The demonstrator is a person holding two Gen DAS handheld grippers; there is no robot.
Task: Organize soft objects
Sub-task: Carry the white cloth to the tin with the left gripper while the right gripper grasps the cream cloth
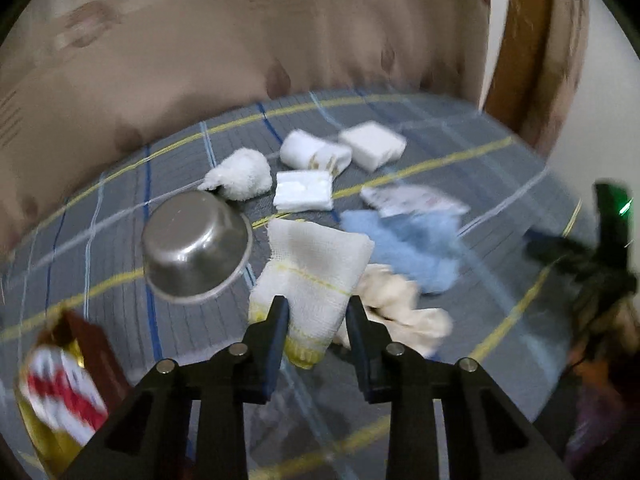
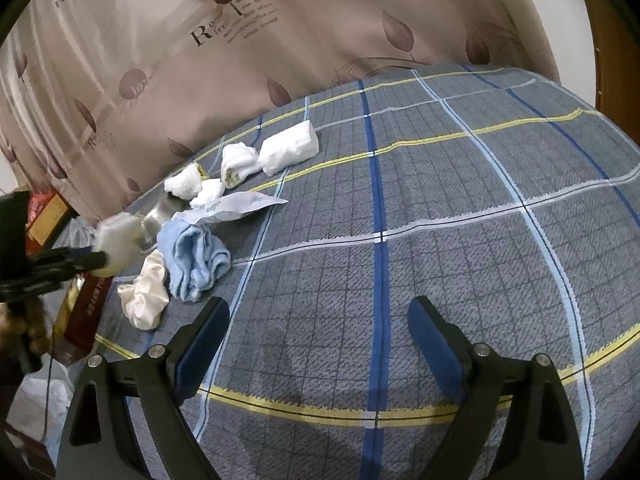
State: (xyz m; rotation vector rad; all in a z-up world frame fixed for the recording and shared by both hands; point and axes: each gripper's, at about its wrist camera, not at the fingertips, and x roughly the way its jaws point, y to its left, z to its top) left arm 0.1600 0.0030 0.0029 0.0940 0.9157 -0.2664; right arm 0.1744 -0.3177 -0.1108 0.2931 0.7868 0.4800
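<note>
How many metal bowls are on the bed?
1. The metal bowl lies tipped on the plaid bedspread, left of the white cloth between the left jaws. Others may be hidden.

black claw (image 2: 318,334), blue pads (image 2: 204,350), silver screws

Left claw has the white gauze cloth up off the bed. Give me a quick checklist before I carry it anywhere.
1. Grip: left claw closed on the gauze cloth, pads on both sides: ok.
2. Cloth clear of the bed: appears lifted in the right wrist view, but blurred: cannot tell.
3. Steel bowl close beside the cloth, tipped on its side; may get knocked: not ok.
4. Blue towel and cream cloth lie near; whether either is snagged: cannot tell.
5. Right claw open, empty, over bare bedsheet: ok.
6. Drop spot: none visible: cannot tell.
</note>
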